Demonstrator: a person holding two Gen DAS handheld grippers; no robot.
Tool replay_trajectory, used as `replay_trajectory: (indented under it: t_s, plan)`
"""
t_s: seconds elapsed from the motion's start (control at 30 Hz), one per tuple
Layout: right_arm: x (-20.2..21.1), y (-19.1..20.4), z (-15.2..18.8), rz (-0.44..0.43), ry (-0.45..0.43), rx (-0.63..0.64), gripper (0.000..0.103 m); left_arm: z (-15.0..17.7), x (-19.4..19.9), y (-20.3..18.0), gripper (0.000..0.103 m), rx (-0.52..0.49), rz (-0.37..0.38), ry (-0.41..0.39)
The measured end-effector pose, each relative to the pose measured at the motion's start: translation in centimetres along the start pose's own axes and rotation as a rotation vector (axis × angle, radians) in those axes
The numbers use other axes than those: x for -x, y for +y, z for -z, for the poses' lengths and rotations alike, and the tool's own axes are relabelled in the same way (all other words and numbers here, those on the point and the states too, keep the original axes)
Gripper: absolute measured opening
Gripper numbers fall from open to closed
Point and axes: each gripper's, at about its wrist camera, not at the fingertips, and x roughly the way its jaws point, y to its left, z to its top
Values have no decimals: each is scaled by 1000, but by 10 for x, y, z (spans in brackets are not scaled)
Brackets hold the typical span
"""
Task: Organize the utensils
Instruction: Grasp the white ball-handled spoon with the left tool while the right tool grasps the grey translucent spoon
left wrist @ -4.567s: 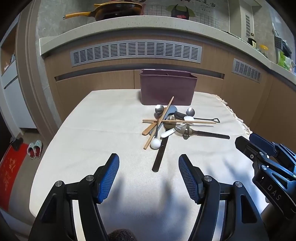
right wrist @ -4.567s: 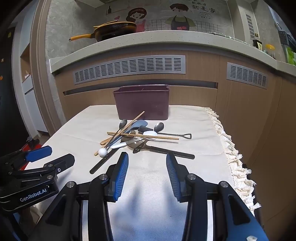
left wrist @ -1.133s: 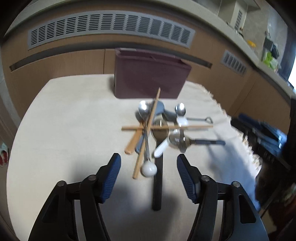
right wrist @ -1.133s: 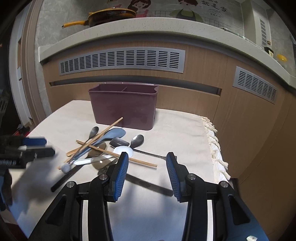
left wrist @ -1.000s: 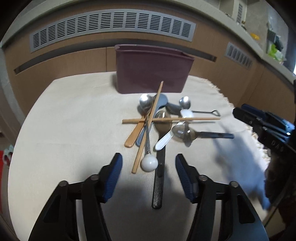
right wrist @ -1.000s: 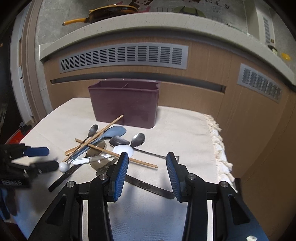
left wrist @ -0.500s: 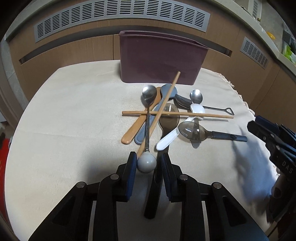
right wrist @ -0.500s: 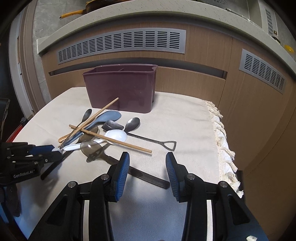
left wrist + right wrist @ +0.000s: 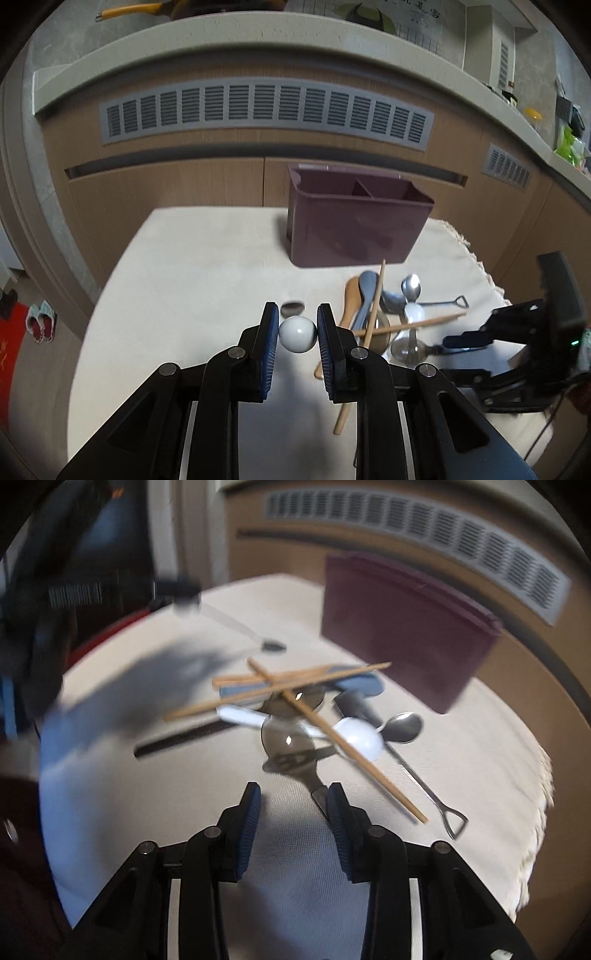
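My left gripper [image 9: 297, 338] is shut on the white ball end [image 9: 297, 335] of a metal spoon and holds it lifted above the cloth; the spoon's bowl [image 9: 292, 308] shows just beyond. In the right wrist view that lifted spoon [image 9: 236, 624] hangs at upper left, blurred. A pile of utensils [image 9: 391, 314] lies to the right: wooden chopsticks, spoons, a wooden spatula. My right gripper [image 9: 293, 805] is open, low over the cloth, with a dark ladle's handle [image 9: 317, 794] by its right finger. The maroon divided utensil box [image 9: 354, 221] stands behind the pile.
The cream tablecloth [image 9: 184, 280] covers the table, with a fringed edge on the right [image 9: 539, 805]. Wooden kitchen cabinets with grey vents [image 9: 258, 110] stand behind. A black long handle [image 9: 184, 740] lies left of the pile. The right gripper shows in the left wrist view [image 9: 517, 332].
My left gripper closed on the spoon's white ball end and lifted it up and left, away from the pile. My right gripper moved down toward the ladle handle.
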Motion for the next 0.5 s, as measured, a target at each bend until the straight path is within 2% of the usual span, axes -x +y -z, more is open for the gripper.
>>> replay_trajectory:
  t_s: [0.13,0.33,0.5]
  plan:
    - [-13,-1,-3,13,29,35,33,-7,3,3,22,-9,14,-3]
    - [-36,-2,-27,-54,64,46,33,-11,6,10,22,12,45,20]
    - [-43,-1,-46,-61,85,-17,32,-7,14,12,22,10,51,36]
